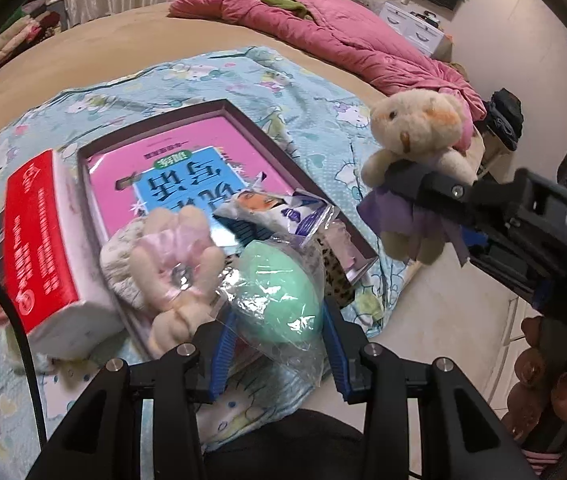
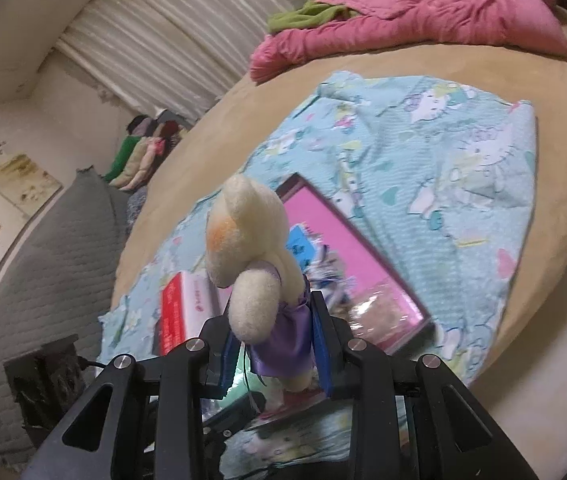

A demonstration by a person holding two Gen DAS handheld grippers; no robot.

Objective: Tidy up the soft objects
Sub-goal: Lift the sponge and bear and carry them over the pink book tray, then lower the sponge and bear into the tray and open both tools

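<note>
Bed blanket [image 1: 315,128] carries a tray [image 1: 243,118]; right hand-held gripper [image 2: 275,344] grasps the upright teddy [image 1: 419,140] right of it, while left hand-held gripper [image 1: 275,344] stands released around a bagged green ball [image 1: 279,292].

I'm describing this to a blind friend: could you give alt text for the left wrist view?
The left gripper straddles a mint-green sponge in a clear plastic bag, lying at the near end of a shallow box holding a pink book on a Hello Kitty blanket. To the right, the right gripper holds up a cream teddy bear in a purple dress.
</note>
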